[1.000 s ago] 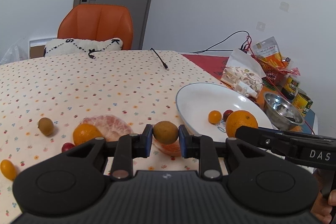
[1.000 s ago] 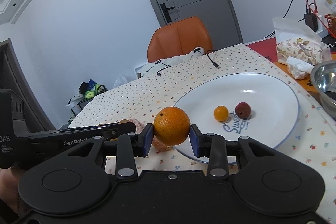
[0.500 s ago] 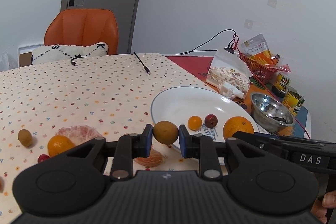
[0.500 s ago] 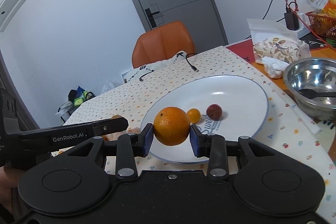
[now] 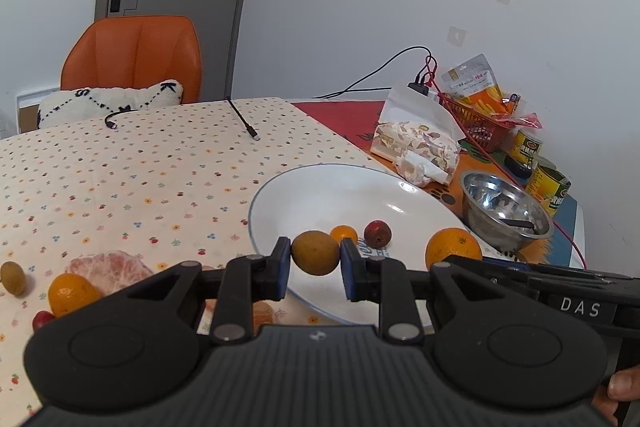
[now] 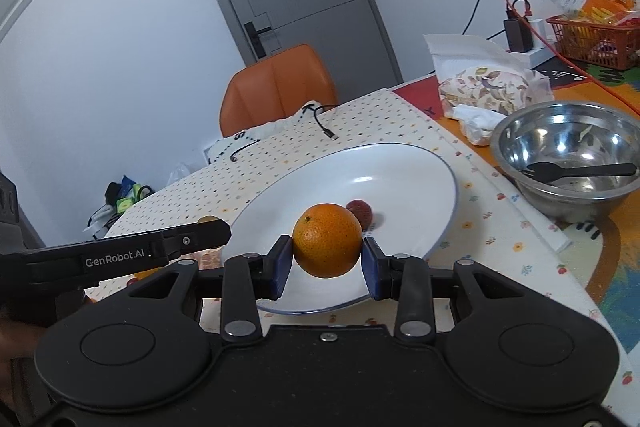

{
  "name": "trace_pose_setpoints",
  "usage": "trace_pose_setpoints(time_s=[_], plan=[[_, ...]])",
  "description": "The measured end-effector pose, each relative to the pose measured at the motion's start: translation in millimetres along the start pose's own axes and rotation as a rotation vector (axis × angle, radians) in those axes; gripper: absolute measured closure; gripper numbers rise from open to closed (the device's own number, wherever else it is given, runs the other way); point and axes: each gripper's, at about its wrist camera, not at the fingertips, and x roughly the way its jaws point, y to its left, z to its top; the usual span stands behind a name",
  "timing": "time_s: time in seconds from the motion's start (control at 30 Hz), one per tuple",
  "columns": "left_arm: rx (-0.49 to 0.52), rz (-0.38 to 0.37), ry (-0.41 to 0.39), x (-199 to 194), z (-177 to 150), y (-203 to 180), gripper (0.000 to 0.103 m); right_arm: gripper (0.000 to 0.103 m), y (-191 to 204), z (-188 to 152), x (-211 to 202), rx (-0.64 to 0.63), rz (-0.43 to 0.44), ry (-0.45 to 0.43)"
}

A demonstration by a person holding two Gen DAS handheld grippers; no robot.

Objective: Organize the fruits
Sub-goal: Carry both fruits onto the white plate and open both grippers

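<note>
Left wrist view: left tool clenches a brownish fruit above the plate rim; right tool grips an orange. Lower both gently toward twelve o'clock before releasing, clear of fruit there.

Dotted tablecloth carries white plate, steel bowl, loose fruit

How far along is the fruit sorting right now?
Done: a small orange fruit and a red fruit lie on the white plate. In hand: the left gripper clamps a brown fruit, the right gripper an orange, both over the plate. Left: peeled grapefruit, an orange, a brown fruit and a red fruit on the tablecloth.
</note>
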Motion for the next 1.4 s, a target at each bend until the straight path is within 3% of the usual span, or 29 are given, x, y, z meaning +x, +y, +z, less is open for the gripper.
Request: trace_pose_setpoints(time_s=[0.57,1.0,1.4], plan=[[0.011,-0.035,0.043,31,0,-13,0.078,0.068,-16,4,2,0.008,-0.057,-0.012],[-0.007,0.006,0.043,24,1,1,0.074,0.067,-9,7,19,-0.021,-0.084,-0.009],[-0.021,0.091,0.043,1,0,22,0.036,0.062,-2,7,17,-0.032,-0.101,-0.026]])
